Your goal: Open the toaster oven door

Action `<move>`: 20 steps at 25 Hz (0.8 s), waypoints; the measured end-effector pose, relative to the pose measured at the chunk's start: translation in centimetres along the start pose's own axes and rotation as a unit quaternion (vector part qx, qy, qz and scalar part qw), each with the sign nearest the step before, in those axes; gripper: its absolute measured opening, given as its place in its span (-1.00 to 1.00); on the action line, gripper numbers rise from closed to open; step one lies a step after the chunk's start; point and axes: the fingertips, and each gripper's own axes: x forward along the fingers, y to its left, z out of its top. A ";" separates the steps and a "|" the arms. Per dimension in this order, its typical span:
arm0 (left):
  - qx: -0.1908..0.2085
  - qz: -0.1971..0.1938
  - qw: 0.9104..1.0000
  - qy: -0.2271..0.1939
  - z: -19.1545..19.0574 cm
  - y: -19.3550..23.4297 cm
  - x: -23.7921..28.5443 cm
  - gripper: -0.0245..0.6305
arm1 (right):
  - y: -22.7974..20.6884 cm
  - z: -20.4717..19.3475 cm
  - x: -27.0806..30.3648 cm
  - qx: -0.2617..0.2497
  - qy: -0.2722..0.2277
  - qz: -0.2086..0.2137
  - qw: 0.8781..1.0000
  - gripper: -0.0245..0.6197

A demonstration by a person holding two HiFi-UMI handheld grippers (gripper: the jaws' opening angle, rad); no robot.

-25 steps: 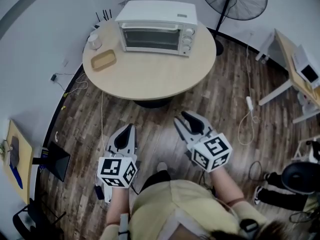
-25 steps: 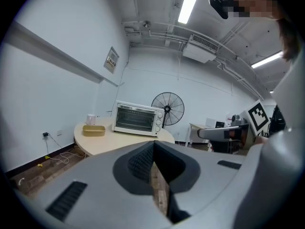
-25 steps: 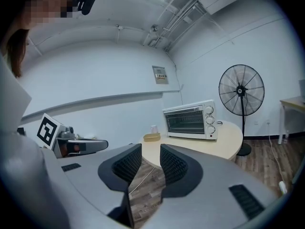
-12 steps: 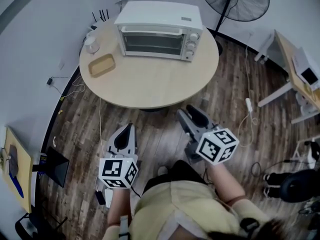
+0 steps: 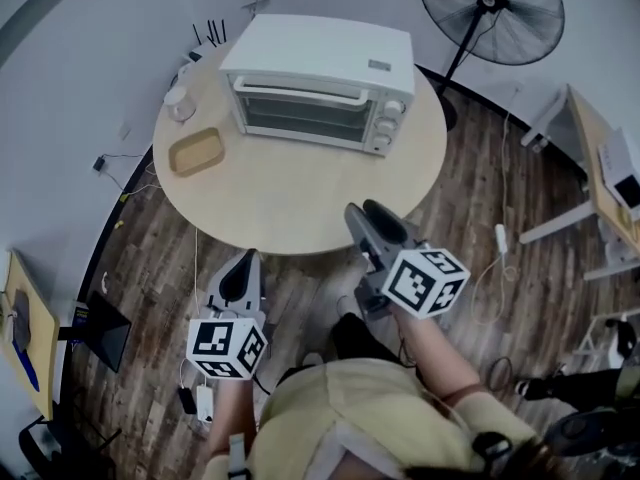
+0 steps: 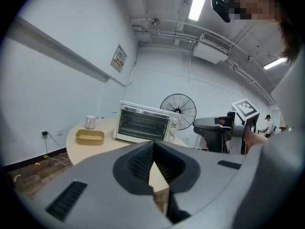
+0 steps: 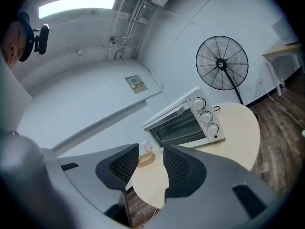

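The white toaster oven (image 5: 315, 78) stands at the back of the round wooden table (image 5: 300, 193). Its glass door is closed, with the bar handle (image 5: 300, 94) along the door's top edge. My left gripper (image 5: 244, 261) hangs over the floor short of the table's near edge, jaws together and empty. My right gripper (image 5: 362, 214) reaches just over the table's rim, open. Its jaws have just been opening, with nothing between them. In the left gripper view the oven (image 6: 143, 123) lies ahead, well beyond the left gripper (image 6: 153, 145). In the right gripper view it (image 7: 186, 123) shows past the right gripper (image 7: 150, 149).
A shallow tan tray (image 5: 195, 151) and a small white cup (image 5: 180, 103) sit left of the oven. A standing fan (image 5: 490, 13) is behind the table on the right. Cables (image 5: 500, 258) trail on the wood floor, and a desk (image 5: 600, 158) stands far right.
Both grippers have moved forward to the table, which now looks nearer. The right gripper has rolled, turning its marker cube, and its tips now reach the table's edge.
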 end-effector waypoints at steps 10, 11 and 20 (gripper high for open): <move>0.011 0.042 0.999 -0.013 3.7 -0.7 5.9 -0.92 | -4.0 5.3 6.2 0.010 0.021 0.027 0.999 -0.47; 0.011 0.045 0.999 -0.014 3.9 -0.7 6.3 -0.92 | -4.3 5.7 6.7 0.013 0.021 0.027 0.999 -0.47; 0.008 0.077 0.997 -0.022 5.1 -0.1 9.0 -0.92 | -6.3 8.2 10.2 0.033 0.027 0.033 0.999 -0.47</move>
